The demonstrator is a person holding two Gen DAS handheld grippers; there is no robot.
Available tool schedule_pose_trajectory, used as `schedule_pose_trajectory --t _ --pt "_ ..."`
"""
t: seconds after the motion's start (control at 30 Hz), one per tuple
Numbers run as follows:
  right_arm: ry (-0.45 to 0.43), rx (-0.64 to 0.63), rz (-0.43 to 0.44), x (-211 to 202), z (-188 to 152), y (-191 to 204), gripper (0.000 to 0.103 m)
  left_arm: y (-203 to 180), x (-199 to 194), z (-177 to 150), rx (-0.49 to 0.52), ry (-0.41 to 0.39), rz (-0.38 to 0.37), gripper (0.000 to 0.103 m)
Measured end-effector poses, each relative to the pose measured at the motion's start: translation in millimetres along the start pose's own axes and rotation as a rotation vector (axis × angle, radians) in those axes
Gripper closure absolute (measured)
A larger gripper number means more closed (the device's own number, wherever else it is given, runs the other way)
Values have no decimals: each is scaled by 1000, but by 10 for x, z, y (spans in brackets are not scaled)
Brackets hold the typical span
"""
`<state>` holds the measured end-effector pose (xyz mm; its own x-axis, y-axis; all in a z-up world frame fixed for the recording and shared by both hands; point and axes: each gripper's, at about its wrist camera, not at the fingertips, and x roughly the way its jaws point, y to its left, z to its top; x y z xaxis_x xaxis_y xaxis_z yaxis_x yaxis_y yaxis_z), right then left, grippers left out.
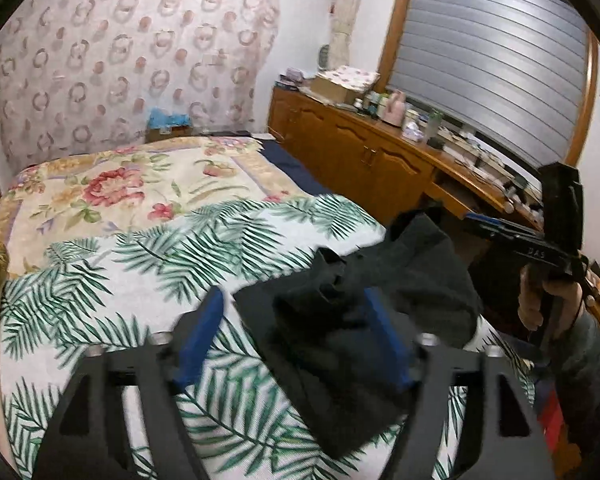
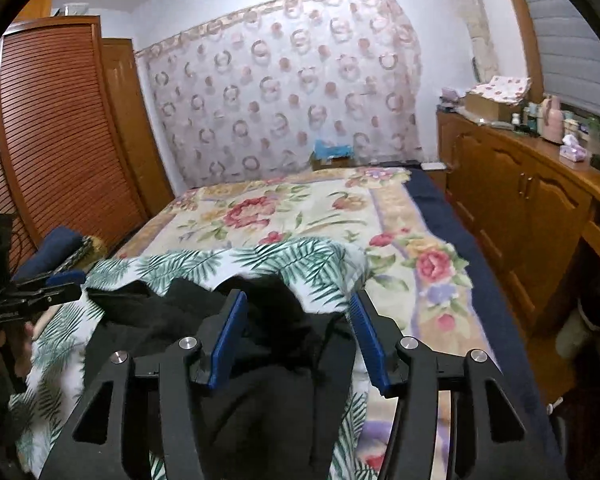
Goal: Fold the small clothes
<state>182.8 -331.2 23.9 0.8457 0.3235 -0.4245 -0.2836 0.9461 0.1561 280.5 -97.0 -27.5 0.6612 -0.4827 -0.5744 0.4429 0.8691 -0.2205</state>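
Observation:
A dark, crumpled small garment (image 1: pixel 380 300) lies on the palm-leaf cloth (image 1: pixel 140 280) on the bed. My left gripper (image 1: pixel 296 300) is open, its blue pads apart, hovering over the garment's near left part. In the right wrist view the same garment (image 2: pixel 260 380) lies under and between my right gripper (image 2: pixel 296 304), which is open with blue pads wide apart. The right gripper also shows in the left wrist view (image 1: pixel 476 220), held at the garment's right side. The left gripper shows at the left edge of the right wrist view (image 2: pixel 70 284).
A floral blanket (image 2: pixel 300 208) covers the far bed. A wooden cabinet (image 2: pixel 520 200) with bottles and boxes runs along the right. A slatted wooden wardrobe (image 2: pixel 60 140) stands left. A patterned curtain (image 2: pixel 280 100) hangs at the back.

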Motion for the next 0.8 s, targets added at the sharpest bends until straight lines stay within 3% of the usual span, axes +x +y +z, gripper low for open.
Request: schedule_pose_trajectory --t 0.2,0.3,0.43,0.47,0.53,0.57,0.6,0.63,0.7,0.8 --pt "133 -47 -9 285 -158 69 47 -169 294 -96 45 92 2 22" --pt "143 -45 8 443 -66 29 47 -205 498 -71 63 140 6 22" --pt "160 -53 47 628 97 -66 48 -188 621 6 93 140 52 22" --pt "172 -50 74 679 126 -79 68 -156 651 23 85 143 62 22" --pt "199 -52 151 794 144 -135 95 -88 682 43 73 138 83 25" --pt "182 -73 145 793 136 -147 96 -67 686 41 75 132 100 32" --pt "157 -81 99 768 162 -166 96 -44 707 39 75 135 120 47" --pt "147 -53 17 760 191 -228 97 -8 738 31 64 146 132 52" --pt "126 12 -65 752 211 -363 97 91 770 21 25 153 132 52" --pt "143 2 -67 769 158 -346 97 105 802 -6 33 157 145 52"
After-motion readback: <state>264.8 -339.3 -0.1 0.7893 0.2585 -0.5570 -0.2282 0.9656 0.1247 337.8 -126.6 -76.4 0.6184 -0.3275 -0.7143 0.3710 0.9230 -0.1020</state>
